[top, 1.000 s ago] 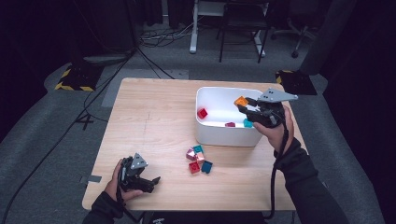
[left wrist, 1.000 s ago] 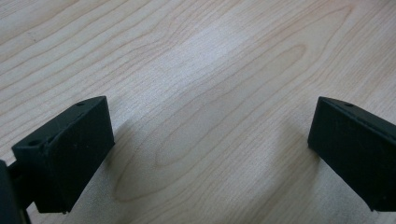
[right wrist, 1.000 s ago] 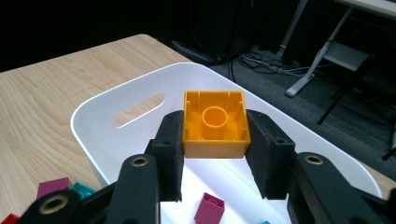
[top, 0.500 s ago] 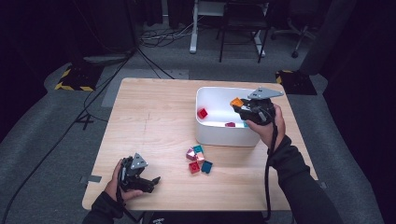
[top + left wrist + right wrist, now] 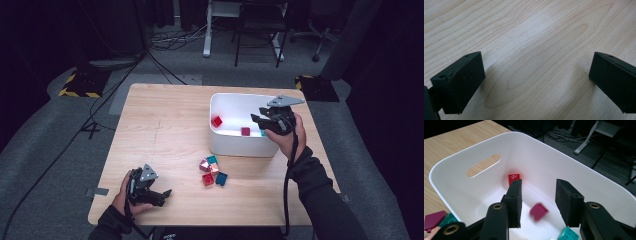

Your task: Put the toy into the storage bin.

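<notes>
here the right tongs (image 5: 261,121) are held over the near right part of a white bin (image 5: 235,146) on a wooden tabletop (image 5: 160,130). in the right gripper view the jaws of the right tongs (image 5: 538,202) stand a little apart, having just been opening, and nothing is pressed between the pads. a magenta brick (image 5: 538,211), blurred, is seen in the gap below the jaws, apart from both pads, over the white floor of the bin (image 5: 474,157). a red brick (image 5: 513,178) is seen beyond the tip of the left-hand jaw, against the far wall. a teal brick (image 5: 567,233) lies just under the right-hand jaw, near the bottom edge of that view.

in the high view the red brick (image 5: 216,121) lies well to the left of the right tongs, and the magenta brick (image 5: 245,131) just to their left and slightly nearer the person.

the left tongs (image 5: 162,195) are rested on the tabletop at the near left corner, well apart from the bin. in the left gripper view the jaws of the left tongs (image 5: 536,75) are spread wide, with bare wood between them.

a small cluster of loose bricks (image 5: 212,170) lies on the tabletop between the two tongs, just in front of the bin and to the right of the left tongs.
</notes>
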